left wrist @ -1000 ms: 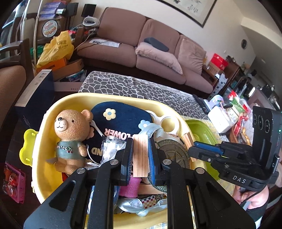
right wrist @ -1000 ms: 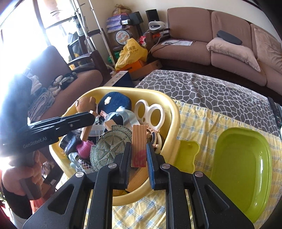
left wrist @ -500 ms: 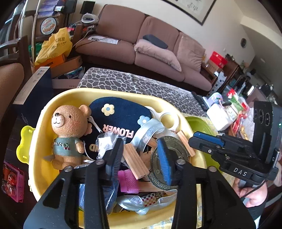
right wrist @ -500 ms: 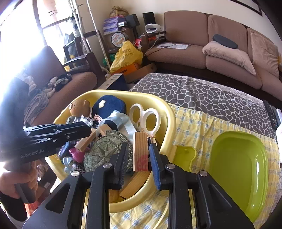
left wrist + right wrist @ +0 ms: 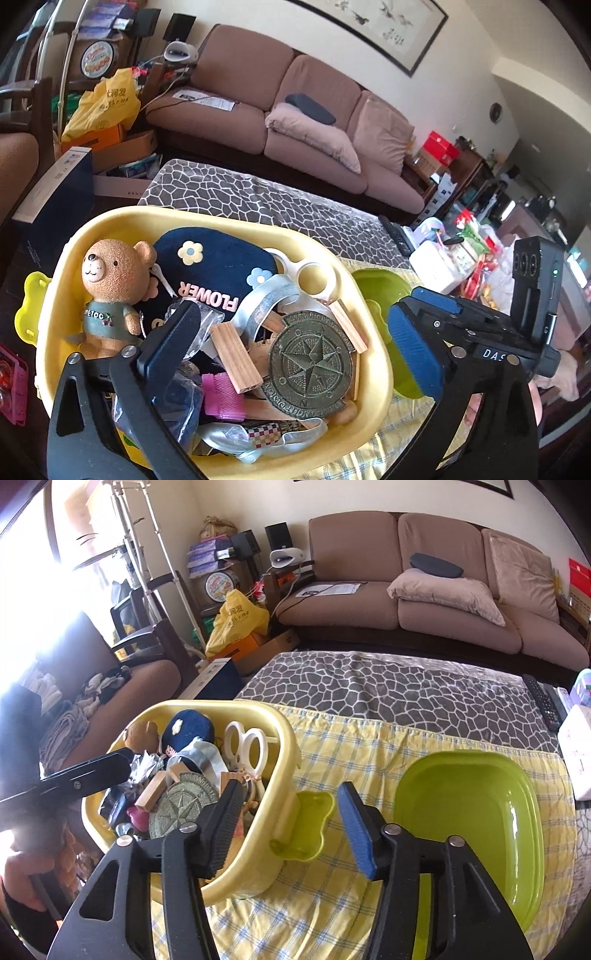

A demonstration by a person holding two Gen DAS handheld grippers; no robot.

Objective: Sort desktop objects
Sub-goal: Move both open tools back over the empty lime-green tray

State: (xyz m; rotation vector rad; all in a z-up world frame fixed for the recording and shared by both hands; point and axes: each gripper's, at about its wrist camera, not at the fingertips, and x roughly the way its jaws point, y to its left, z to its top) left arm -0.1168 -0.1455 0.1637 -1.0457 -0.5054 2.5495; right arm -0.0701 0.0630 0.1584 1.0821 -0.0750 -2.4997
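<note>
A yellow basket (image 5: 221,221) holds a teddy bear (image 5: 110,280), a navy pouch (image 5: 221,266), white scissors (image 5: 245,746), a bronze compass medallion (image 5: 310,363) and wooden blocks. My left gripper (image 5: 293,350) hovers over the pile with its jaws opening wide and nothing pressed between them. One wooden block (image 5: 236,360) lies loose below it. My right gripper (image 5: 291,825) hangs over the basket's near rim (image 5: 280,731) and its green bear-shaped handle (image 5: 306,823). Its jaws are opening and hold nothing. An empty green bowl (image 5: 469,823) sits to the right.
Basket and bowl stand on a yellow checked cloth (image 5: 351,746) over a grey patterned table cover (image 5: 388,686). A remote (image 5: 545,701) and a white box (image 5: 580,753) lie at the far right edge. A brown sofa stands behind. A hand holds the left gripper's handle (image 5: 26,878).
Both grippers were shut on wooden blocks and have let them go into the basket. The jaws spread wide. The right gripper drew back towards the basket's near rim.
</note>
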